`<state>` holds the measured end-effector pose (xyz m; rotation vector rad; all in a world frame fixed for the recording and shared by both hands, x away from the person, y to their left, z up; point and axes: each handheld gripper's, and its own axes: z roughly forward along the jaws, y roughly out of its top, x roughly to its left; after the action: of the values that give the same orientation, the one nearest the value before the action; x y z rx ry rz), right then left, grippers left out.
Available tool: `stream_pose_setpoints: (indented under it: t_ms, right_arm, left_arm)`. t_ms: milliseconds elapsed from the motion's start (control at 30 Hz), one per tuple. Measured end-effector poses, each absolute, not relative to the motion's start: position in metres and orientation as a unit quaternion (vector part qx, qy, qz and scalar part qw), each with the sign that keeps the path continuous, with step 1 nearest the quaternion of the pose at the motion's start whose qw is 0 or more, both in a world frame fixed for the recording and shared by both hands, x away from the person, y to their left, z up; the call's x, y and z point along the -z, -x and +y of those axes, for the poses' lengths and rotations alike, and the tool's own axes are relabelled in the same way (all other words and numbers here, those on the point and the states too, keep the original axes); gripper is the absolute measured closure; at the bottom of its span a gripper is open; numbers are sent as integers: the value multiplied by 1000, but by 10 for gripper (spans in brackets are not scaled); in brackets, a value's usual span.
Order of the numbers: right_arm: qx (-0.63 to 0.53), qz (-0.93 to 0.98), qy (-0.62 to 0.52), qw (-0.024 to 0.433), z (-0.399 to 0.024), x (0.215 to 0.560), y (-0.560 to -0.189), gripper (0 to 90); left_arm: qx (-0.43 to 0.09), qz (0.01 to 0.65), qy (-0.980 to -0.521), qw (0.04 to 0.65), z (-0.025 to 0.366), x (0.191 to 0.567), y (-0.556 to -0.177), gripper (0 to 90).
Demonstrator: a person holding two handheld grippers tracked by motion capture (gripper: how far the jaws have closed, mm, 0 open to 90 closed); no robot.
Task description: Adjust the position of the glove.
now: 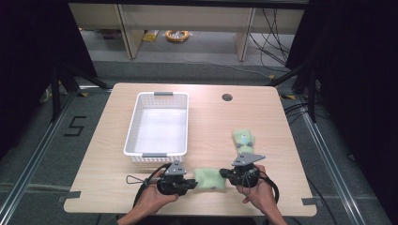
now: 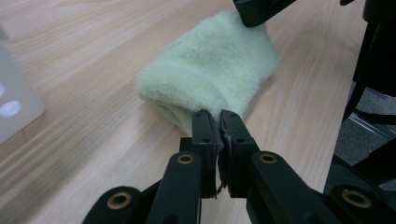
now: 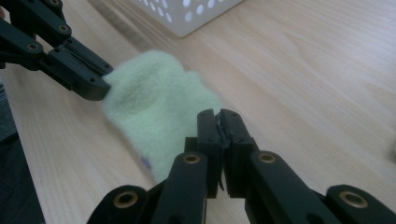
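Observation:
A pale green fuzzy sock (image 1: pixel 210 179) lies near the table's front edge, between my two grippers. My left gripper (image 1: pixel 192 183) comes at it from the left; in the left gripper view its jaws (image 2: pixel 217 116) are shut on the sock's (image 2: pixel 210 70) near edge. My right gripper (image 1: pixel 223 174) comes from the right; in the right gripper view its jaws (image 3: pixel 218 114) are pinched shut on the opposite edge of the sock (image 3: pixel 154 102). Each view shows the other gripper (image 2: pixel 257 11) (image 3: pixel 105 81) clamped on the far end. A second green sock (image 1: pixel 244 139) with a small pattern lies behind the right gripper.
A white perforated basket (image 1: pixel 133 126) stands on the table's left-centre, behind the left gripper, and its corner (image 3: pixel 187 14) is in the right gripper view. A cable hole (image 1: pixel 227 97) sits at the back of the wooden table (image 1: pixel 263 117).

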<state>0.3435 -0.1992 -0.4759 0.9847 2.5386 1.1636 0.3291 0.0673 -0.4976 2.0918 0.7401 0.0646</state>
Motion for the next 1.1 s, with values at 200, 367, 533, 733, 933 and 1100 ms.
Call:
stream_pose_setpoints:
  t_ms: [200, 367, 533, 733, 933, 1100]
  right_arm:
    - [-384, 853, -338, 97, -209, 477, -349, 876]
    - [-370, 857, -346, 93, -211, 486, -352, 875]
    - [-363, 859, -349, 96, -210, 491, -352, 858]
    - [-364, 857, -353, 99, -210, 495, -354, 765]
    - [-375, 842, -374, 106, -218, 484, -355, 653]
    - [-370, 828, -396, 144, -232, 476, -361, 611]
  left_arm:
    - [-25, 302, -846, 439, 55, 502, -334, 850]
    - [-27, 300, -851, 431, 54, 507, -336, 847]
    - [-26, 303, -851, 429, 56, 509, -338, 830]
    - [-22, 316, -848, 425, 56, 508, -336, 688]
    - [-33, 309, -847, 431, 63, 498, -335, 560]
    - [-28, 325, -839, 436, 71, 492, -330, 419]
